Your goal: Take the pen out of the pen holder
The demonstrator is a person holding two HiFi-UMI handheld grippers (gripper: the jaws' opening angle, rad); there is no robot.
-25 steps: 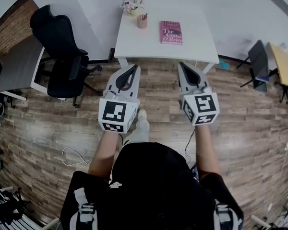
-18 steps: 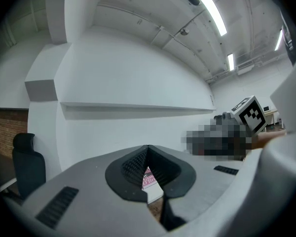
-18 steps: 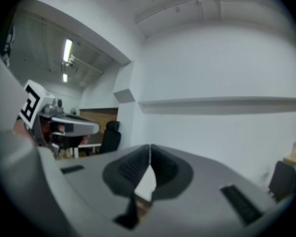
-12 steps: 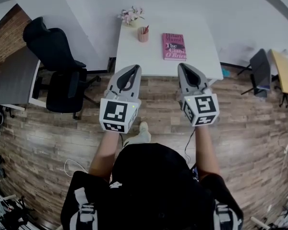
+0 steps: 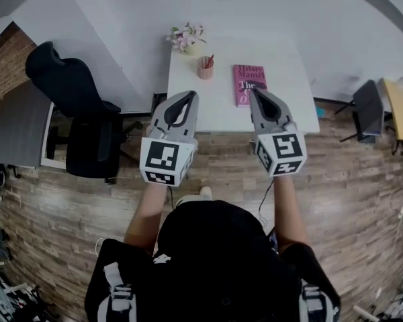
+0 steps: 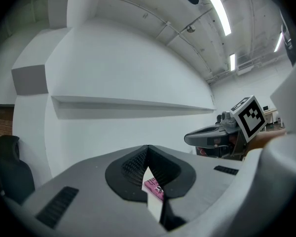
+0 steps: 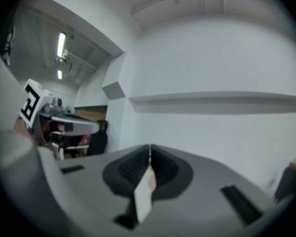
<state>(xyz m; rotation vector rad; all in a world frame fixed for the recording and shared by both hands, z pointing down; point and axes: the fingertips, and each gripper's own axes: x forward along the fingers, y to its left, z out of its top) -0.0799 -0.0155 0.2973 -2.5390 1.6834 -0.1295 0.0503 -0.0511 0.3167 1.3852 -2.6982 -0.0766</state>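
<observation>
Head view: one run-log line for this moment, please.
left gripper: shut, empty | right gripper: shut, empty | pen: in pen holder, untouched | pen holder: on white table, beside pink book

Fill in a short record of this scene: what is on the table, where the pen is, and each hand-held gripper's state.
white table: pen holder, pink book, flowers
pen: in the pen holder, not taken out
left hand-held gripper: shut, empty
right hand-held gripper: shut, empty
beside table: black office chair
</observation>
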